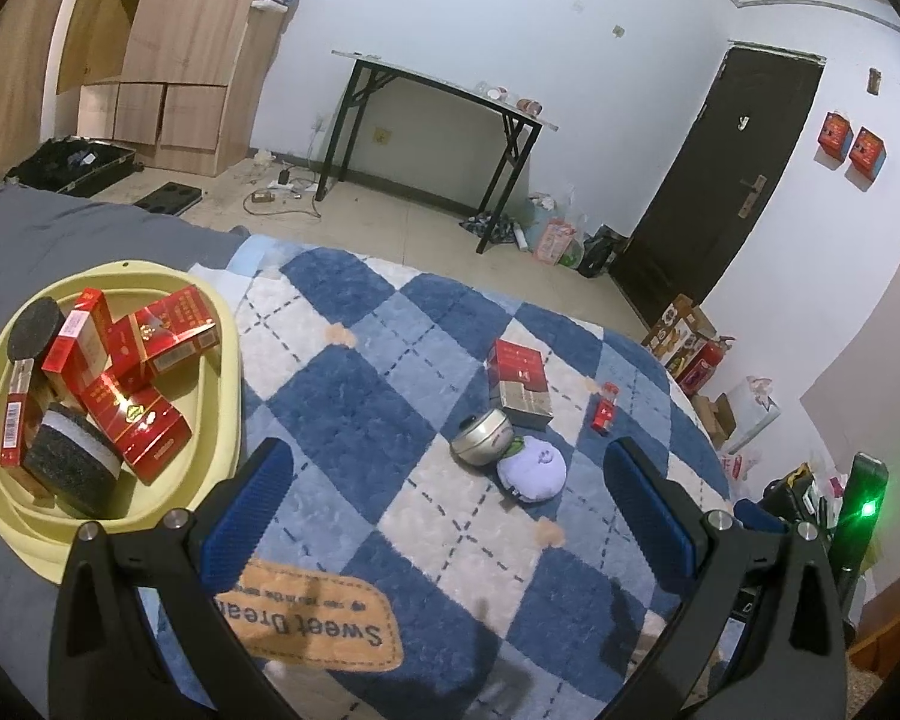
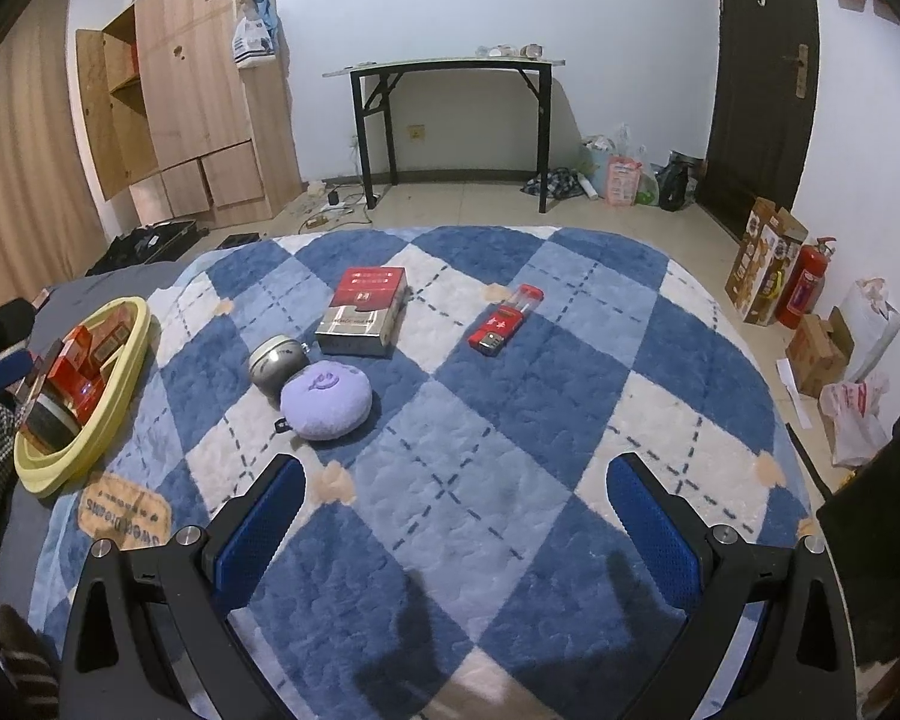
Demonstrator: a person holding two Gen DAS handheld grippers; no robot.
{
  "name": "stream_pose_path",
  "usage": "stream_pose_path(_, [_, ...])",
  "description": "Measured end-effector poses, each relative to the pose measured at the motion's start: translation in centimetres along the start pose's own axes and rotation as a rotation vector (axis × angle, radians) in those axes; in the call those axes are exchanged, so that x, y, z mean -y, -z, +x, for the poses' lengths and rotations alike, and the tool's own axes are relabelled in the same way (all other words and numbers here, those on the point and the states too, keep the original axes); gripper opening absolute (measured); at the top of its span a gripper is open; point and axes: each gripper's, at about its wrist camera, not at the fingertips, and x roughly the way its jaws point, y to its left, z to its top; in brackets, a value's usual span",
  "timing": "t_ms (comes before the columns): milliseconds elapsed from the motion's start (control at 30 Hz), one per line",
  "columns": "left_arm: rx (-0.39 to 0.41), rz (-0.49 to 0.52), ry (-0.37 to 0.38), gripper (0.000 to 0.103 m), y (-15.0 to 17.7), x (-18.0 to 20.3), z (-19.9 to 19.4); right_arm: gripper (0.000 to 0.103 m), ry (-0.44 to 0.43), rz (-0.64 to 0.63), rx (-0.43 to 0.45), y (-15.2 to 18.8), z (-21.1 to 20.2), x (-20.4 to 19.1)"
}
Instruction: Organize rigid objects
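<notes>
Left gripper (image 1: 447, 504) and right gripper (image 2: 456, 516) both hovering over checked blanket (image 2: 510, 420), fingers spread, gripping nothing. Left view looking into yellow basin (image 1: 222, 324): red boxes (image 1: 138, 420) piling inside. Right view showing only basin side; red-grey box (image 2: 366, 309), metal tin (image 2: 276, 360), purple cushion (image 2: 327, 399) lying together mid-blanket, small red bottle (image 2: 504, 321) lying apart.

The right gripper (image 2: 456, 516) hangs above a blue and white checked blanket (image 2: 510, 396), its blue fingers spread wide with nothing between them. At twelve o'clock lies a red and grey box (image 2: 363, 312); a round tin (image 2: 275, 360) touches a purple cushion (image 2: 325, 399) at eleven. A small red box (image 2: 501, 324) sits at one. The yellow basin (image 2: 111, 390) of red boxes is at nine.
</notes>
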Motion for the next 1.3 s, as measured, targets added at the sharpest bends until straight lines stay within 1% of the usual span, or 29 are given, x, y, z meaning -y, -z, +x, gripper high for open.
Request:
stream_pose_path(367, [0.009, -0.011, -0.003, 0.103, -0.17, 0.01, -0.05, 0.103, -0.002, -0.018, -0.007, 0.04, 0.17, -0.47])
stream_pose_path(1300, [-0.004, -0.009, -0.006, 0.103, 0.09, 0.03, 0.15, 0.103, -0.006, -0.038, -0.024, 0.16, 0.63, -0.97])
